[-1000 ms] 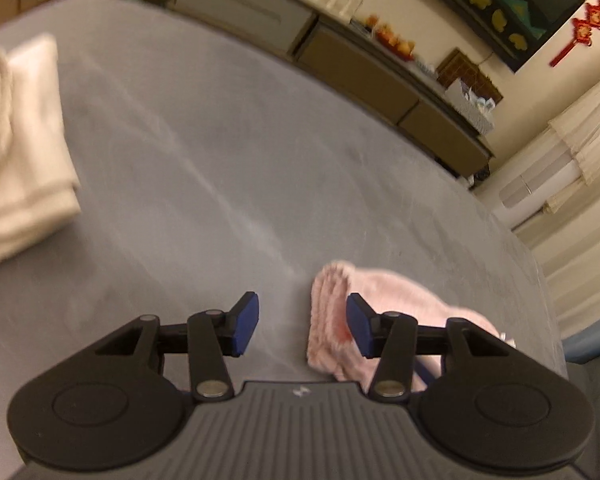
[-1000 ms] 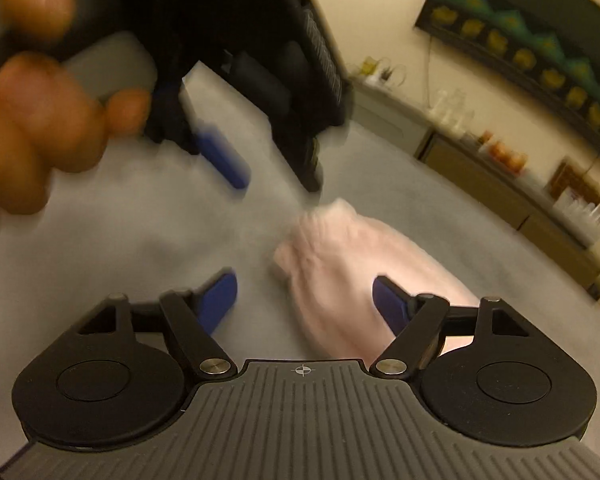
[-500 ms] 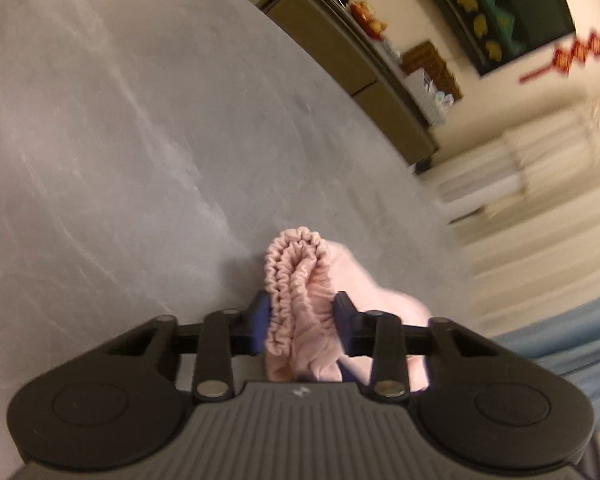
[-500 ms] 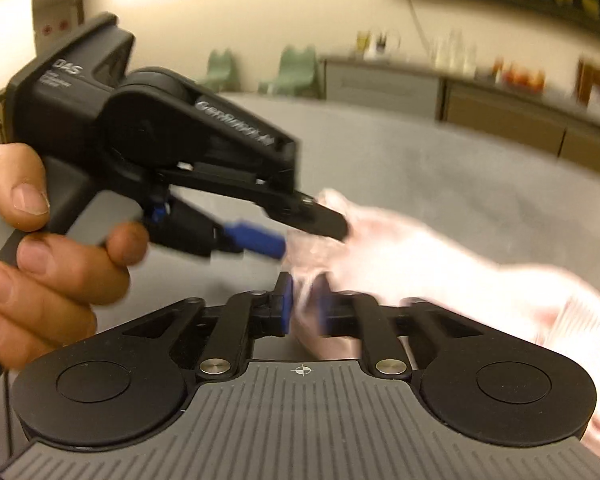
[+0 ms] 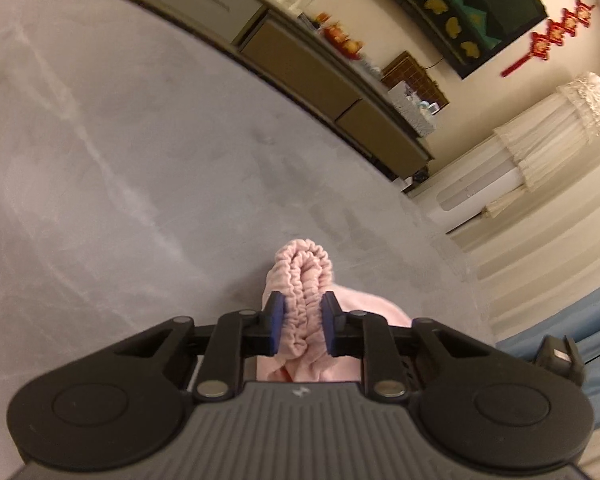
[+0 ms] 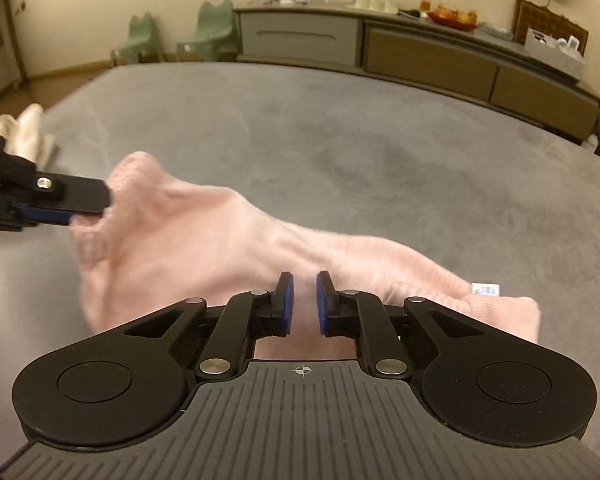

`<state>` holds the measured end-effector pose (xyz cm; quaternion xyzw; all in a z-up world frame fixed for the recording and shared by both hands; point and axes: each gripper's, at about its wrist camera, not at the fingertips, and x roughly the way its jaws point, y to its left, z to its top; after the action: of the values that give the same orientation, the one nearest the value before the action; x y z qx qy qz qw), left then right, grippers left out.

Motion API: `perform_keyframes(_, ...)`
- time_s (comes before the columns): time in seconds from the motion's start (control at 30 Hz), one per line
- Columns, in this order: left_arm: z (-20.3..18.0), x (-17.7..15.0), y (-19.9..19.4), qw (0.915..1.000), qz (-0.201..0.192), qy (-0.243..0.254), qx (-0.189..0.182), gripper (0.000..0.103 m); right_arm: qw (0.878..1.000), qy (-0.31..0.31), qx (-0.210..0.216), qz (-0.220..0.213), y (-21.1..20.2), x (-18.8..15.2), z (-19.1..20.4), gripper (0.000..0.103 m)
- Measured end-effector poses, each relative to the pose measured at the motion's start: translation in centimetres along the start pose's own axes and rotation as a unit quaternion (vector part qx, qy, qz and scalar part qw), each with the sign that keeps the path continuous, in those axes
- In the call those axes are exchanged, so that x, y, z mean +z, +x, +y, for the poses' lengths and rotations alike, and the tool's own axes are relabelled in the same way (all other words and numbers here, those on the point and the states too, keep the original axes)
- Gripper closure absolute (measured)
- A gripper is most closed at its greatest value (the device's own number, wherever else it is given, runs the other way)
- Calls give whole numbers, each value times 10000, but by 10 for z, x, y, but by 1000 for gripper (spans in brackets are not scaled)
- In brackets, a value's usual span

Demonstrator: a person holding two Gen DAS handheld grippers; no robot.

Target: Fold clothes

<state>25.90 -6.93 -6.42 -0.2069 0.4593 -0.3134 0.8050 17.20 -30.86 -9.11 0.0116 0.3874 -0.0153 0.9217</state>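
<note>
A pink garment point(image 6: 204, 236) with a gathered elastic waistband lies stretched across the grey table point(image 6: 340, 128). My left gripper point(image 5: 302, 322) is shut on the bunched waistband point(image 5: 304, 276) and lifts that end; its fingers point(image 6: 72, 200) show at the left of the right wrist view. My right gripper point(image 6: 304, 304) sits over the near edge of the garment, jaws close together with a narrow gap. Whether cloth is pinched between them is unclear. A small white label point(image 6: 485, 289) shows at the garment's right end.
A folded cream cloth point(image 6: 24, 128) lies at the table's far left. A long low cabinet point(image 6: 420, 56) with bottles and fruit stands behind the table. Two green chairs point(image 6: 180, 40) stand at the back left. Curtains point(image 5: 548, 128) hang to the right.
My left gripper closed on the pink waistband and pulled it left, stretching the garment out. My right gripper's jaws narrowed and shifted right along the garment's near edge.
</note>
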Motion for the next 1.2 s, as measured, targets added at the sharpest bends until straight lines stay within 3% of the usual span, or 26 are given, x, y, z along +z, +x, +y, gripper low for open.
perform_keyframes(0.07,-12,0,4,10000,8,62,-5,84,9999,-44,17,-147,-7,-7,8,84)
perform_keyframes(0.1,-18,-1,8,10000,43,73,-15,84,9998,-119,86,149,3,-14,8,81)
perform_keyframes(0.17,-35,-4,20,9998,106,109,-86,87,9996,-209,166,61,-4,-28,7,75)
perform_keyframes(0.23,-57,-5,37,9994,169,195,-238,87,9952,871,435,85,-17,-23,-31,73)
perform_keyframes(0.3,-83,-9,53,9981,214,397,-412,87,9755,2005,898,-148,-26,-32,-72,59)
perform_keyframes(0.37,-98,-8,55,9971,58,561,-518,87,9413,3075,1343,-368,-35,-42,-112,45)
perform_keyframes(0.43,-112,-7,56,9954,-114,720,-618,84,9172,3565,1733,-400,-28,-60,-129,37)
perform_keyframes(0.5,-104,-2,36,9932,-608,985,-131,76,8911,3999,2102,-427,-22,-77,-145,25)
perform_keyframes(0.6,-63,8,12,9943,-858,540,331,75,9062,3480,2366,-412,-13,-64,-122,21)
perform_keyframes(0.7,-34,15,-1,9950,-906,112,399,73,9193,2929,2583,-486,-2,-45,-88,12)
perform_keyframes(0.8,-32,15,0,9959,-775,181,420,72,9197,2892,2651,-146,32,-33,-56,12)
perform_keyframes(0.97,-39,10,9,9973,-393,520,340,71,9357,2755,2204,-67,56,-26,-27,13)
perform_keyframes(1.07,-41,9,9,9975,-356,547,266,71,9512,2381,1961,-92,57,-21,-15,25)
perform_keyframes(1.13,-42,7,7,9975,-396,530,256,71,9637,2067,1688,-88,54,-19,-5,44)
perform_keyframes(1.17,-41,7,6,9974,-414,528,274,71,9702,1891,1514,-78,52,-19,1,63)
perform_keyframes(1.2,-41,6,4,9972,-432,525,298,71,9740,1780,1403,-79,48,-19,3,69)
